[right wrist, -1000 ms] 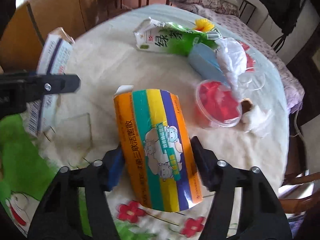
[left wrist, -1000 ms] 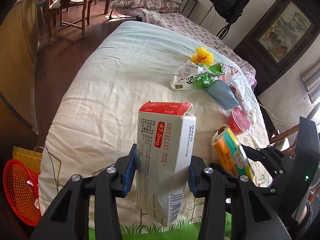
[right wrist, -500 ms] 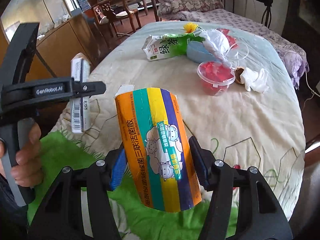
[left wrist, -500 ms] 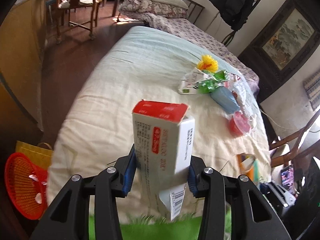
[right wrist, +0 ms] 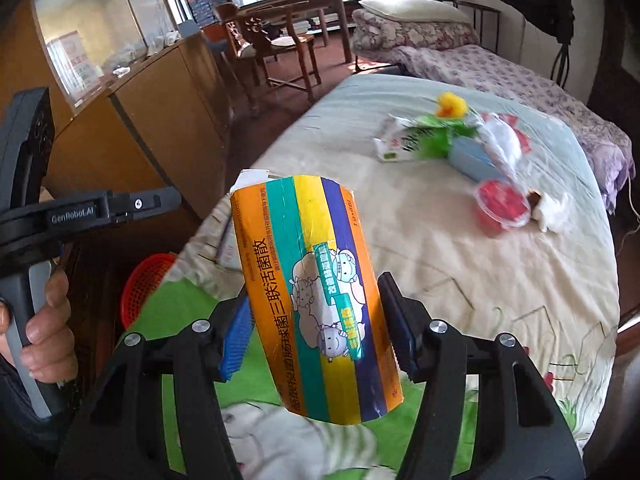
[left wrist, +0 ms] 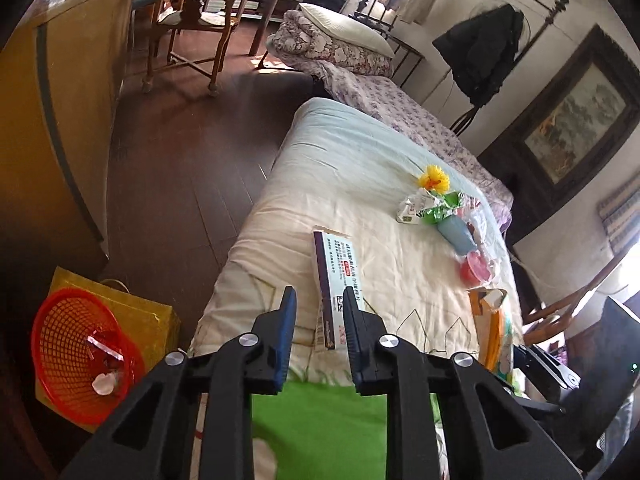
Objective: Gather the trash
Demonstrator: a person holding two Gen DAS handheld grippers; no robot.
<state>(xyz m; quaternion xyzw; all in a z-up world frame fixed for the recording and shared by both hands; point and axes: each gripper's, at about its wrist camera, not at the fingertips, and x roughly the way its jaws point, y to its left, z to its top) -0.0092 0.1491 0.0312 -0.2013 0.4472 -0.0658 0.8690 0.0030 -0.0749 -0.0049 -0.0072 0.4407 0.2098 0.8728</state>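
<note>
My left gripper (left wrist: 319,312) has its jaws narrowly apart; the white medicine box (left wrist: 334,280) stands edge-on against the right pad with a gap to the left pad, so the hold is unclear. My right gripper (right wrist: 316,320) is shut on a striped orange, green, yellow and purple box (right wrist: 316,288), held above the bed. The striped box also shows in the left wrist view (left wrist: 494,328). A red mesh trash basket (left wrist: 76,352) sits on the floor at lower left, with scraps inside. More trash lies on the bed: a green carton (right wrist: 416,142), a red cup (right wrist: 502,206), crumpled tissue (right wrist: 554,210).
The bed (left wrist: 360,184) has a cream quilt with a green patch at its near end. A yellow bag (left wrist: 148,316) stands behind the basket. A wooden cabinet (left wrist: 48,128) is at left, a wooden chair (left wrist: 192,28) beyond, dark floor between.
Both grippers rose and pulled back from the bed. The left jaws narrowed and the medicine box turned edge-on between them. The right gripper kept its hold on the striped box.
</note>
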